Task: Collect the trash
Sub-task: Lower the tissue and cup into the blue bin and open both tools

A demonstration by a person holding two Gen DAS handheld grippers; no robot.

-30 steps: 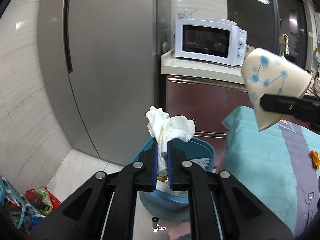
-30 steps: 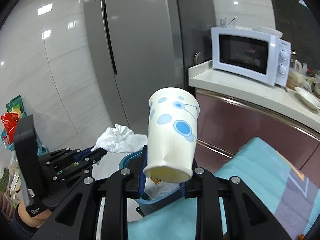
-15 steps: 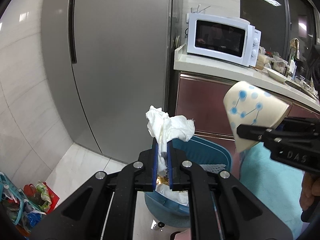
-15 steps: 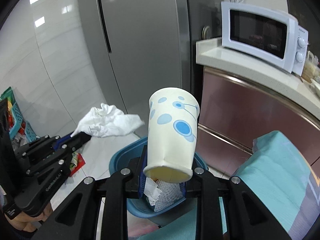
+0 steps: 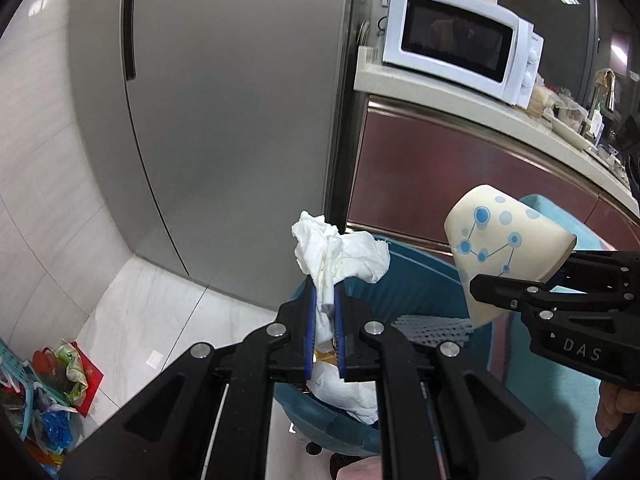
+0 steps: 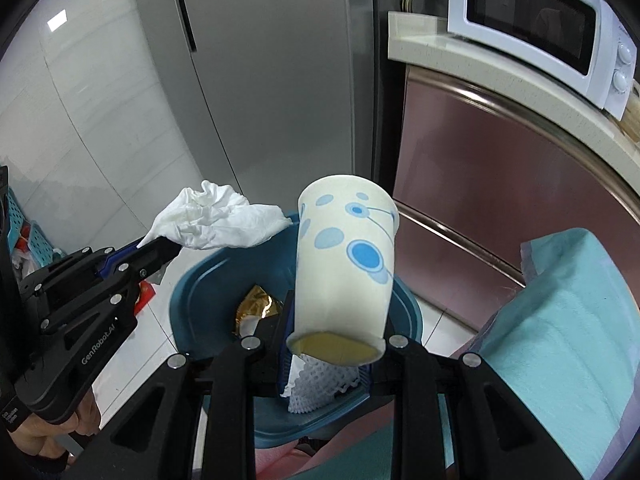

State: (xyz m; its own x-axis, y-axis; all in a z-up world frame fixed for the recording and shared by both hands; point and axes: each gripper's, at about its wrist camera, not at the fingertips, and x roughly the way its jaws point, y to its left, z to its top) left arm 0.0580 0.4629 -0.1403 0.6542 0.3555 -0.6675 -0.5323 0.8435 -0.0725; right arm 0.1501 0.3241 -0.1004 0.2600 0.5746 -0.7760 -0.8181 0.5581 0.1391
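Left gripper point(image 5: 325, 320): jaws clamped on a crumpled white paper tissue point(image 5: 340, 254), which sticks up above the blue pads, held over the near-left rim of the round blue plastic trash bin point(image 6: 200, 280). Side plate of this gripper reads "GenRobot.AI" in the right wrist view.

Right gripper point(image 6: 332, 344): jaws clamped on the base of a white paper cup with blue dots and lines point(image 6: 346, 264), held tilted over the bin. Its body is marked "DAS" in the left wrist view.

Bin contents: white foam net sleeve point(image 6: 320, 384), gold foil wrapper point(image 6: 256, 306), white paper.

Surroundings: grey steel refrigerator point(image 5: 224, 120) far left; white microwave oven point(image 5: 460, 40) on the pale bench point(image 5: 460, 100) far right; teal cloth point(image 6: 560, 340) near right. No legible text on the microwave.
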